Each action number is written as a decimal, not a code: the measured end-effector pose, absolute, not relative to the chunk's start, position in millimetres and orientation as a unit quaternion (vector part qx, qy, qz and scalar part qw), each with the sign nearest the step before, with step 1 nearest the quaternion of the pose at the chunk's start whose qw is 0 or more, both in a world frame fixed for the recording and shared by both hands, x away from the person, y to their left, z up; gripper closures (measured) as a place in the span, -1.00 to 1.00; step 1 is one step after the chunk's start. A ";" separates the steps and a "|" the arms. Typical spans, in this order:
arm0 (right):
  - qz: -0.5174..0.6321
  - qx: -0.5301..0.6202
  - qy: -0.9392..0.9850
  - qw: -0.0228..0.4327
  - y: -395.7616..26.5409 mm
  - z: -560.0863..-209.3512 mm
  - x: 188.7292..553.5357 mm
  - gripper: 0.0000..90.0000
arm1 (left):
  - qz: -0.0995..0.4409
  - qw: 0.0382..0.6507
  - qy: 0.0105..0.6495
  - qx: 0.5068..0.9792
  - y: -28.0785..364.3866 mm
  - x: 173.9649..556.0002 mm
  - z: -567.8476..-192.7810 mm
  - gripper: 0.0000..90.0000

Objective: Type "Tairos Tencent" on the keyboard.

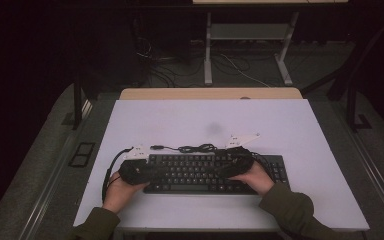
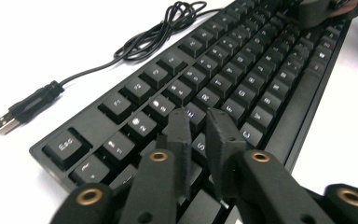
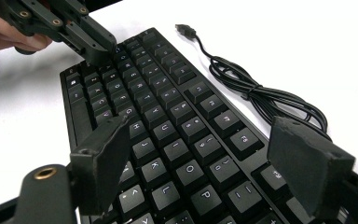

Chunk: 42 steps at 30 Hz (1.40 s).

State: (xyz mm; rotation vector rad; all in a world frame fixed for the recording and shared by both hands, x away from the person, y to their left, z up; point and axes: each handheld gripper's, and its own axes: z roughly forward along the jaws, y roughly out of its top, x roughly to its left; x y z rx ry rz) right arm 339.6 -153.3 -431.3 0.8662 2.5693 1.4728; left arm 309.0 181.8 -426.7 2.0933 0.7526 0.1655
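A black keyboard (image 1: 200, 172) lies across the lower centre of the high view on a white table (image 1: 290, 125), its loose cable (image 1: 195, 148) coiled just behind it, the USB plug (image 2: 7, 122) at the left edge of the left gripper view.

At lower left, the left gripper (image 2: 200, 126) rests over the keyboard's left end, its jaws drawn nearly together with only a slim gap and nothing between them, the tips down among the keys near the S and E. The person's hand (image 1: 120, 192) steers it from the bottom edge.

To the right, the right gripper (image 3: 205, 154) hovers over the letter keys around K, O and P, its jaws spread wide and holding nothing.

The work appears to be at an early stage: both tools are positioned on the keyboard, but it sits flat and ungripped, and the cable lies unplugged; any pressing, lifting or moving seems yet to come.
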 end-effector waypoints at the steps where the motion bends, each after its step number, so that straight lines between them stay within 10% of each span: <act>1: 0.477 0.280 0.832 0.028 -153.2 -431.4 339.6 -0.53 | 0.066 0.441 0.300 0.843 180.7 308.8 -426.3 0.67; 28: 0.479 0.285 0.830 0.023 -156.5 -428.5 341.8 -0.50 | 0.076 0.451 0.304 0.835 150.4 307.3 -428.5 -0.69; 42: 0.471 0.289 0.833 0.022 -147.9 -425.3 348.1 -0.42 | 0.077 0.442 0.297 0.843 141.3 306.5 -432.8 -1.00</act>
